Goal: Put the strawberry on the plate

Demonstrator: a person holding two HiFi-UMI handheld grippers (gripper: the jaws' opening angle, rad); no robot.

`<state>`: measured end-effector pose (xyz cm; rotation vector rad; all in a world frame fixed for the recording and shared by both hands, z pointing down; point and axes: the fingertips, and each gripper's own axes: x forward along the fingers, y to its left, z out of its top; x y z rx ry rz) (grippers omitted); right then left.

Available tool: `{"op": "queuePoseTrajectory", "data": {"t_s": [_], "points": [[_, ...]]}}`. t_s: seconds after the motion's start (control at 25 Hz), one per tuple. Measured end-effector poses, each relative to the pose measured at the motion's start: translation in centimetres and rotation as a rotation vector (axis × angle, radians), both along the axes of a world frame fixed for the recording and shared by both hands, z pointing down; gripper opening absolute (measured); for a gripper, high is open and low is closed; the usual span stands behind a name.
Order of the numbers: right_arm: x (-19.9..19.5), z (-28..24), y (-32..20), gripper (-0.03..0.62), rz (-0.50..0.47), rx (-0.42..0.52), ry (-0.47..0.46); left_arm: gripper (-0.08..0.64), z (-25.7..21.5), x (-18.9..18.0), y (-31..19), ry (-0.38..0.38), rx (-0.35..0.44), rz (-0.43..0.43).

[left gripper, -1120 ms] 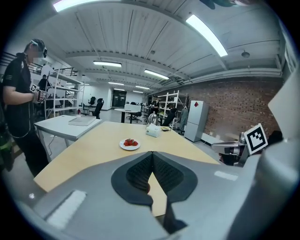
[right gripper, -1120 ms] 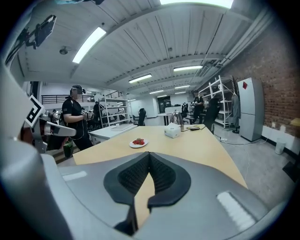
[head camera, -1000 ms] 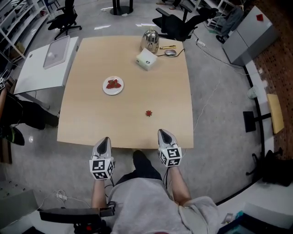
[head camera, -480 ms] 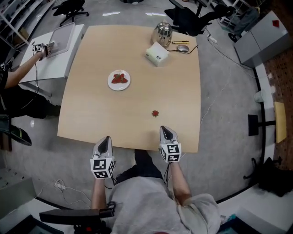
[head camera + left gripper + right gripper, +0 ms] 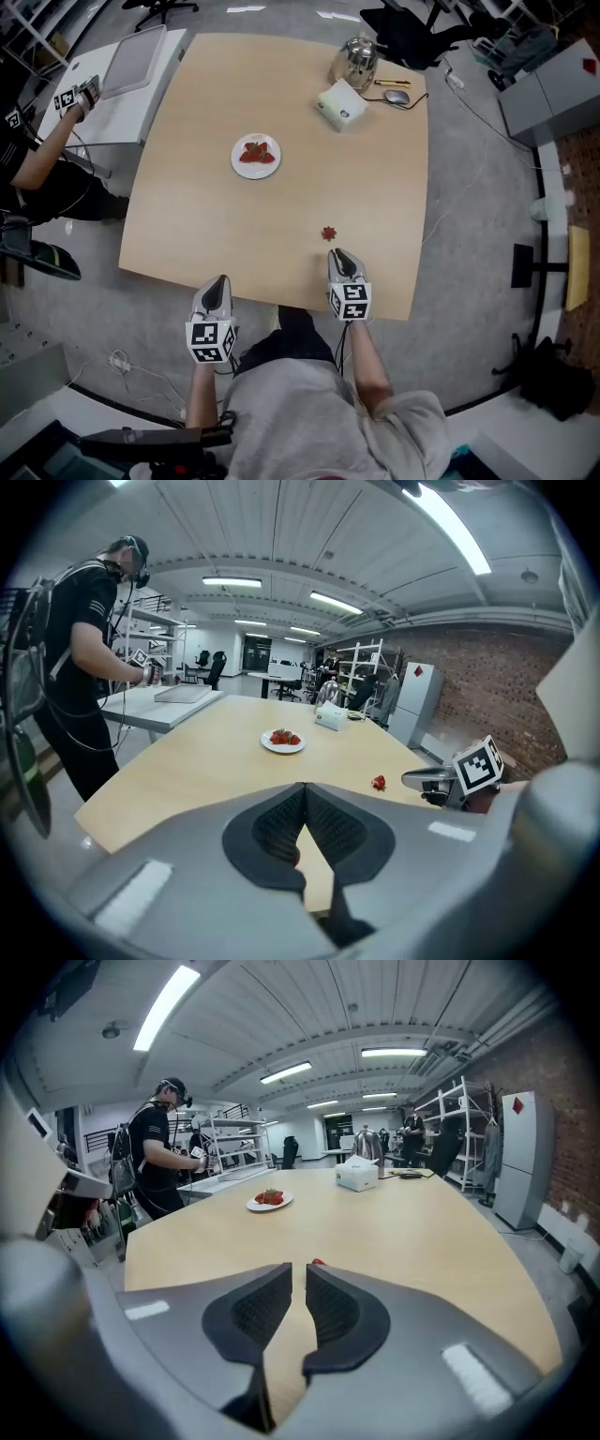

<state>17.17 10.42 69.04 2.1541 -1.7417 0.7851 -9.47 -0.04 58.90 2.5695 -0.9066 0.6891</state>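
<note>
A lone red strawberry (image 5: 329, 232) lies on the wooden table (image 5: 309, 169) near its front edge. Further back and to the left, a white plate (image 5: 236, 159) holds a few strawberries. My right gripper (image 5: 339, 253) hovers over the front edge, just short of the loose strawberry (image 5: 319, 1262), which peeks out past the jaw tips. Its jaws (image 5: 298, 1267) are opening, a narrow gap shows and nothing is between them. My left gripper (image 5: 218, 279) sits at the table's front edge with its jaws (image 5: 305, 785) shut and empty. From there the strawberry (image 5: 378, 782) and the plate (image 5: 267, 746) show.
At the far right of the table stand a metal kettle (image 5: 356, 58), a white box (image 5: 341, 103) and a mouse (image 5: 397, 96). A white side table with a tray (image 5: 131, 70) stands to the left, where a person (image 5: 37, 159) works. Office chairs stand beyond the table.
My right gripper has moved forward and now lies close to the loose strawberry. The head view has shifted, which brings the person at the left into sight. The left gripper has hardly moved.
</note>
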Motion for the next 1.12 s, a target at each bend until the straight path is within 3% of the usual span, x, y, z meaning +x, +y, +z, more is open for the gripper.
{"op": "queuePoseTrajectory", "data": {"t_s": [0.6, 1.12], "points": [[1.2, 3.6, -2.8, 0.158, 0.003, -0.087, -0.061, 0.02, 1.3, -0.9, -1.2, -0.027, -0.047, -0.064], [2.2, 5.1, -4.2, 0.179, -0.009, -0.149, -0.063, 0.02, 2.2, -0.4, -1.5, -0.034, -0.069, -0.091]]}}
